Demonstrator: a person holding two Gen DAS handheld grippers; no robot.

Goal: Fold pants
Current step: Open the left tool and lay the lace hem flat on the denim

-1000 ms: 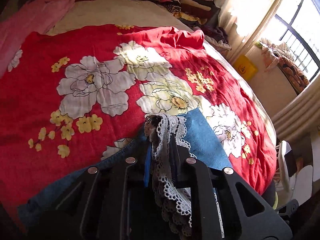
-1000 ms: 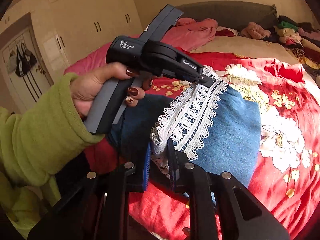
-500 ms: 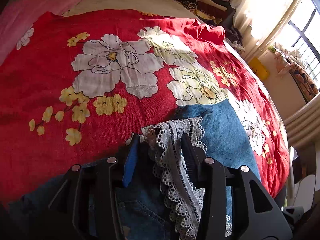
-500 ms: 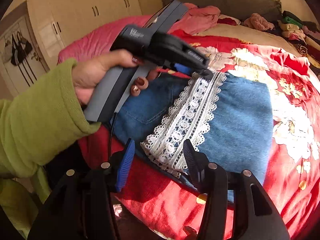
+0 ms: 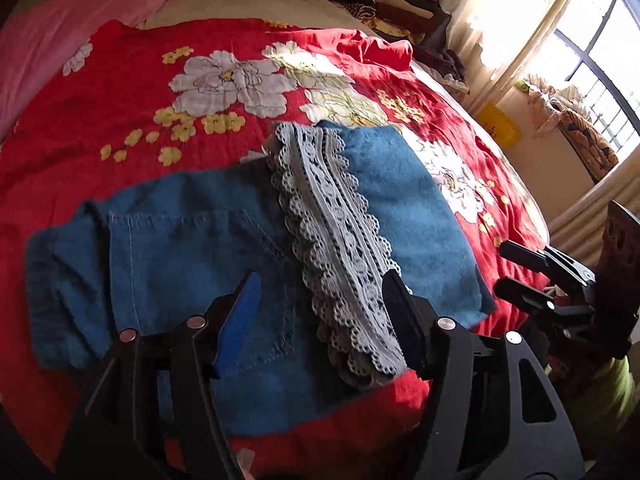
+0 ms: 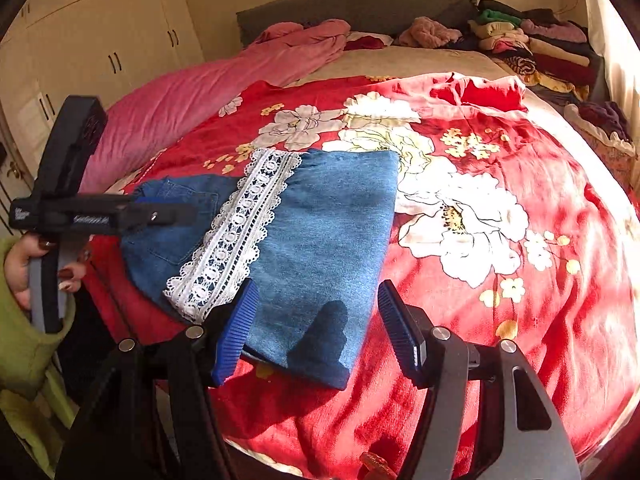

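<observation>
- Low in the centre of the left wrist view, my left gripper (image 5: 320, 300) stands with its fingers spread wide, one on each side of the lace hem (image 5: 340, 248), pinching nothing.
- Across the bottom of the right wrist view, my right gripper (image 6: 316, 320) is spread as well, its fingers either side of the near edge of the denim and closed on none of it.
- Both tongs hover just above the cloth; neither holds anything.
- Filling the middle of both views, the pants (image 6: 320, 232) lie on the red floral bedspread (image 6: 480, 280), near its front edge.
- One fold looks done to me: the leg end lies doubled over the seat, so the lace hem runs as a slanted band across the denim, with the back pocket (image 5: 192, 264) showing to its left.
- From these views the bundle looks fairly flat and compact, though its edges are not square with each other, and the lace end at lower centre of the left view bunches slightly.
- What remains, I judge, is at most one more fold to halve the bundle, or a bit of smoothing, then setting it aside; a heap of clothes (image 6: 532, 44) sits at the upper right of the right view.
</observation>
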